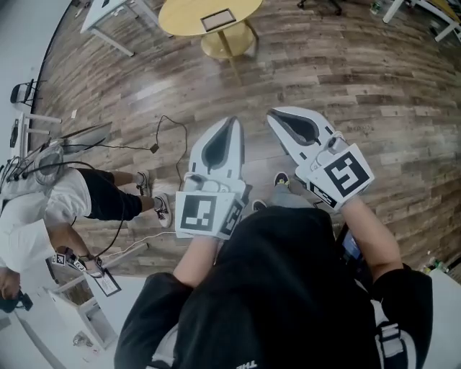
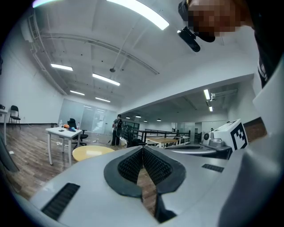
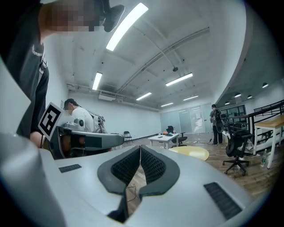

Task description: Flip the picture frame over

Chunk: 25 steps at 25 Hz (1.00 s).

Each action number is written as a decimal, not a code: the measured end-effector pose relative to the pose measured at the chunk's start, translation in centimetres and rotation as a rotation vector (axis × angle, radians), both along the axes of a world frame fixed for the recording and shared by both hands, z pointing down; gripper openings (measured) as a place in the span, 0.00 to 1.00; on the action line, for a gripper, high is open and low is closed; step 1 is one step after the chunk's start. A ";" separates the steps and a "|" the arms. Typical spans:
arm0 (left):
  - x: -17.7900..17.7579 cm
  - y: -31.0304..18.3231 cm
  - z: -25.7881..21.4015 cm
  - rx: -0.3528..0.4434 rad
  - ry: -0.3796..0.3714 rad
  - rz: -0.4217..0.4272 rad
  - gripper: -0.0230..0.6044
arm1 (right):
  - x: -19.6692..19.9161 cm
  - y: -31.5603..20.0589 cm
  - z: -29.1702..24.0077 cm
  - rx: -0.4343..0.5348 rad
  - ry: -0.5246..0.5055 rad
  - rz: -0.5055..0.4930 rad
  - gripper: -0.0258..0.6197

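The flip has not begun; this looks like the approach. The person stands out on the wooden floor (image 1: 360, 86) with both tools held level in front of the body. They are well apart from the round yellow table (image 1: 180, 18), where the picture frame (image 1: 219, 19) lies flat near the middle of the top.

The left gripper (image 1: 232, 124) is clenched, its ribbed pads (image 2: 129, 167) meeting with nothing between them. The right gripper (image 1: 278, 115) is the same, closed on nothing, with only floor showing through the gap below. Neither touches anything.

From where I stand, the next move calls for getting up to the table. At least one pair of jaws must then part before reaching for an edge of the frame. Because the frame lies flat, I'd expect an edge has to be lifted or pinched first, perhaps with the other tool steadying it. Which face is up I cannot tell from here.
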<state>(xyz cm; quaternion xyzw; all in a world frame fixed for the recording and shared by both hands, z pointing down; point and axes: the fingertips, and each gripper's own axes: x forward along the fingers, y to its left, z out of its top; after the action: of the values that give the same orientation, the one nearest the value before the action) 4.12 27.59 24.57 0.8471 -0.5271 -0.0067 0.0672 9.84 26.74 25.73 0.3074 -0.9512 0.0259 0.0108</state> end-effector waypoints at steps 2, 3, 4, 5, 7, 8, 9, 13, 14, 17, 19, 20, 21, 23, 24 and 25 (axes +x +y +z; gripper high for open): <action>1.4 -1.2 0.4 -0.003 -0.019 0.001 0.07 | 1.6 -1.2 0.2 0.003 -0.011 0.001 0.07; 2.1 -1.7 0.6 -0.006 -0.026 0.002 0.07 | 2.4 -1.6 0.4 0.002 -0.011 0.000 0.07; 2.7 -2.3 0.9 -0.010 -0.030 0.002 0.07 | 3.1 -2.1 0.7 0.000 -0.009 -0.001 0.07; 3.2 -2.9 1.1 -0.014 -0.031 0.004 0.07 | 3.8 -2.7 1.0 -0.001 -0.006 0.001 0.07; 4.0 -3.9 1.5 -0.023 -0.037 0.009 0.07 | 4.9 -3.7 1.5 -0.011 -0.011 0.014 0.07; 4.2 -4.3 1.7 -0.027 -0.043 0.012 0.07 | 5.4 -4.1 1.6 -0.018 -0.019 0.024 0.07; 4.4 -4.6 1.7 -0.030 -0.048 0.016 0.07 | 5.8 -4.5 1.7 -0.024 -0.026 0.034 0.07; 4.7 -6.4 1.7 -0.038 -0.055 0.032 0.07 | 6.2 -6.6 1.6 -0.034 -0.033 0.056 0.07; 4.6 -7.0 1.7 -0.038 -0.054 0.034 0.07 | 6.1 -7.2 1.7 -0.036 -0.033 0.058 0.07; 4.1 -8.9 1.8 -0.034 -0.052 0.042 0.07 | 5.4 -9.1 1.7 -0.031 -0.025 0.067 0.07; 3.3 -10.3 1.8 -0.033 -0.050 0.047 0.07 | 4.8 -10.6 1.8 -0.031 -0.014 0.079 0.07; 2.8 -11.1 1.7 -0.033 -0.048 0.049 0.07 | 4.3 -11.5 1.7 -0.035 -0.012 0.085 0.07; 2.1 -12.0 1.6 -0.034 -0.046 0.049 0.07 | 3.7 -12.4 1.6 -0.038 -0.012 0.088 0.07; 0.5 -13.9 1.3 -0.035 -0.042 0.046 0.07 | 2.0 -14.2 1.2 -0.039 -0.010 0.087 0.07; -0.5 -14.9 1.3 -0.037 -0.038 0.042 0.07 | 1.1 -15.1 1.2 -0.038 -0.006 0.084 0.07; -1.4 -15.8 1.3 -0.037 -0.034 0.038 0.07 | 0.1 -16.0 1.2 -0.039 -0.003 0.080 0.07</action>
<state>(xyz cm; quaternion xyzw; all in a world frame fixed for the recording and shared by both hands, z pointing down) 2.75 11.82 25.84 0.8555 -0.5122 0.0185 0.0741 9.97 10.76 26.90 0.3450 -0.9374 0.0453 0.0145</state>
